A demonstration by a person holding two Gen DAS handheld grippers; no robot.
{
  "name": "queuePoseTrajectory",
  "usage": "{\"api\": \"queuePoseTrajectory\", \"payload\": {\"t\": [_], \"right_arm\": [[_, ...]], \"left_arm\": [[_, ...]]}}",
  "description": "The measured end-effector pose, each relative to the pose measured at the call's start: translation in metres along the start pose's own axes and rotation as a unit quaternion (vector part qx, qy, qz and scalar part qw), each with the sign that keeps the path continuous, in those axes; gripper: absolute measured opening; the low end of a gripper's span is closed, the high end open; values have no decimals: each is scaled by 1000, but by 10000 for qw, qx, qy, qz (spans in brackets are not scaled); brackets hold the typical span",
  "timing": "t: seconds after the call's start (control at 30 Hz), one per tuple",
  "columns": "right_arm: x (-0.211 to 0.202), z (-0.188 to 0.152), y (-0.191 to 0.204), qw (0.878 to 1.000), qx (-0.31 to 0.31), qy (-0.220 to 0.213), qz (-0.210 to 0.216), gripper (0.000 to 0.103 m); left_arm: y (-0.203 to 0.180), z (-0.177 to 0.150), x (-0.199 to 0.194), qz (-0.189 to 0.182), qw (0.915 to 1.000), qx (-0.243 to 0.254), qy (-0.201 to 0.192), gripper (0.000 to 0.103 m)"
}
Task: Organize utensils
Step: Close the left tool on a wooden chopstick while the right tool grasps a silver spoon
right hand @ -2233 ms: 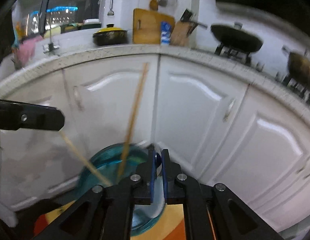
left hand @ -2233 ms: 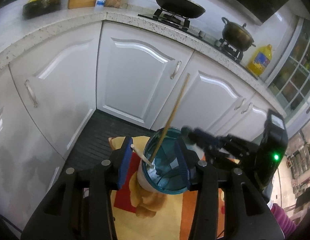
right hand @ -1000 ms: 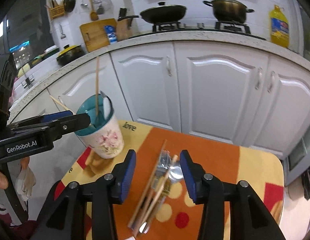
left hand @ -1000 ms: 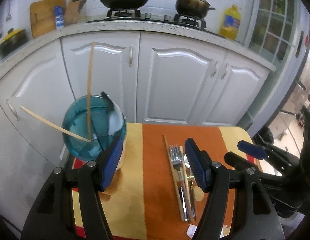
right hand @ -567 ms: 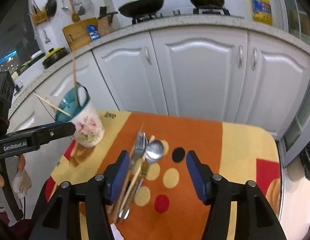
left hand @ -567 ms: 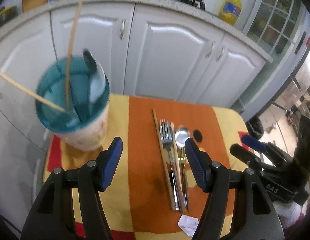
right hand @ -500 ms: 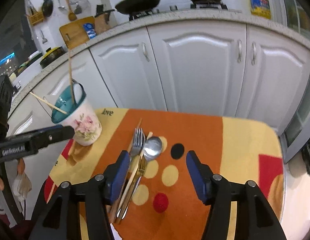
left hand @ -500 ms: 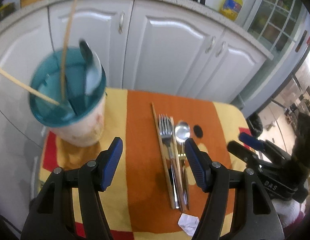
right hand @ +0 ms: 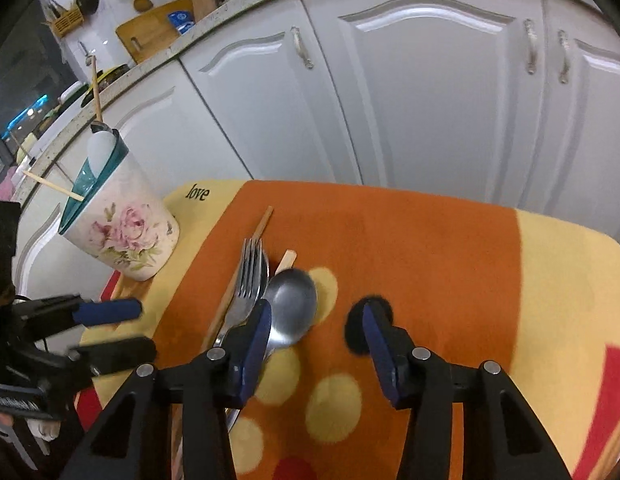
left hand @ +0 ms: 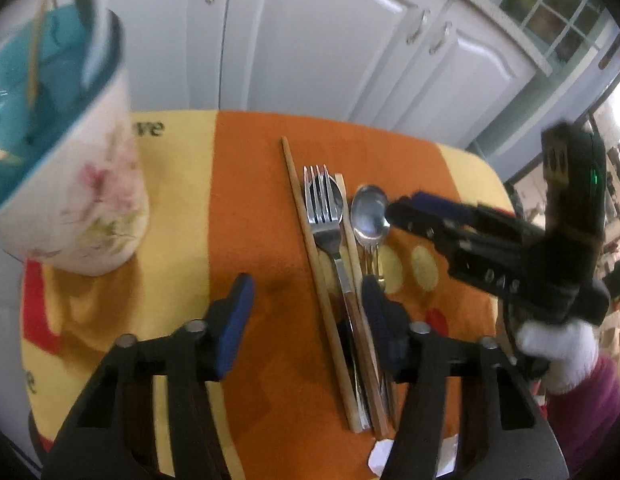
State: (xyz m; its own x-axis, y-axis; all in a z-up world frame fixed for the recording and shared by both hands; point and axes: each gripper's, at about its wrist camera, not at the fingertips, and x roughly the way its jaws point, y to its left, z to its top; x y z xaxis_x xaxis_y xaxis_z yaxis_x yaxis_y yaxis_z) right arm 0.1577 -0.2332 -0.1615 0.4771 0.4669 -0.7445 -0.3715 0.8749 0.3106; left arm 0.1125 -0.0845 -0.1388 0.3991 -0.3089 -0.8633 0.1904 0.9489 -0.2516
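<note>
Plainly, what we have to sort is a tight bundle of cutlery on the orange band of the tablecloth (right hand: 430, 240): a steel fork (left hand: 324, 204), a steel spoon (right hand: 289, 304) and two wooden chopsticks (left hand: 310, 232), lying parallel and touching or just beside one another. We judge the metal pieces stiff, smooth and slippery, with thin handles flat against the cloth; the chopsticks look light, rigid and likely to roll. We would take each by its handle or mid-shaft, clear of its neighbours. The flowered cup (right hand: 121, 232) with the teal lining stands well apart at the table's left end, already holding two sticks and a spoon. Our left gripper (left hand: 305, 300) hangs over the handles, its jaws closing with fork and chopstick shafts between them but not yet pinched. Our right gripper (right hand: 316, 328) is closing too, beside the spoon bowl, gripping nothing.
</note>
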Motion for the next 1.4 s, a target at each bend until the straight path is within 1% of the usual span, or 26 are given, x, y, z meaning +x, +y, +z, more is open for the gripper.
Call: {"api": "queuePoseTrajectory", "payload": {"t": [0.03,0.13,0.17,0.2,0.23,0.27,0.3,0.37,0.4,0.47,0.6,0.73,0.83,0.87,0.9,0.93,0.97,1.0,1.03,1.07,1.23,1.33,1.4], "right_arm": [[4,3,-1,10000,-10,31,44,43],[14,6,-3,9998,-50,66,208,37],[16,8,-2,9997,-60,57,246,30],[18,9,-3,9995,-54,59,299,25],[19,9,-3,9993,-29,48,363,15],[19,9,-3,9992,-1,11,390,13],[18,8,-4,9992,20,-21,394,12],[16,6,-5,9993,69,-53,372,7],[12,5,-7,9993,130,-80,354,6],[6,3,-7,9991,188,-128,353,3],[-9,-9,-15,9989,297,-109,341,3],[-23,-17,-24,9989,351,-90,302,2],[-27,-22,-32,9986,441,1,290,2],[-27,-23,-34,9986,460,38,243,2],[-26,-24,-37,9986,484,62,217,3],[-26,-25,-38,9985,516,66,188,5],[-26,-25,-40,9982,562,56,178,11],[-26,-25,-40,9980,596,42,195,15],[-26,-25,-41,9979,605,23,213,24],[-27,-24,-40,9979,602,-4,237,27],[-24,-22,-40,9985,481,47,243,27],[-22,-24,-41,9984,449,77,320,27],[-22,-24,-41,9985,411,50,357,27]], "left_arm": [[0,1,5,-2,10000,38,58,42],[-2,3,16,33,9998,94,160,39],[-3,3,20,55,9997,116,200,37],[-3,4,25,90,9995,136,252,33],[-2,5,26,46,9997,119,202,32],[-2,6,27,16,9998,103,177,32],[-2,8,28,-10,9998,73,162,30],[1,8,30,19,9998,41,212,13],[3,8,31,-59,9997,36,231,11],[5,6,30,-69,9996,56,264,10],[14,-12,17,-35,9992,169,353,6],[19,-28,6,-38,9984,242,506,5],[22,-32,0,-48,9983,233,541,5],[23,-30,-1,-52,9985,197,515,6],[24,-26,-2,-41,9988,159,456,9],[24,-21,-2,-7,9991,119,401,16],[25,-14,-2,49,9995,41,324,21],[25,-7,-2,78,9996,-19,257,29],[25,0,-1,109,9997,-50,195,35],[23,5,1,189,9997,-54,165,36],[16,36,19,893,9960,-4,26,36],[14,47,33,1085,9941,15,71,36],[18,53,41,1146,9933,-25,147,36]]}}
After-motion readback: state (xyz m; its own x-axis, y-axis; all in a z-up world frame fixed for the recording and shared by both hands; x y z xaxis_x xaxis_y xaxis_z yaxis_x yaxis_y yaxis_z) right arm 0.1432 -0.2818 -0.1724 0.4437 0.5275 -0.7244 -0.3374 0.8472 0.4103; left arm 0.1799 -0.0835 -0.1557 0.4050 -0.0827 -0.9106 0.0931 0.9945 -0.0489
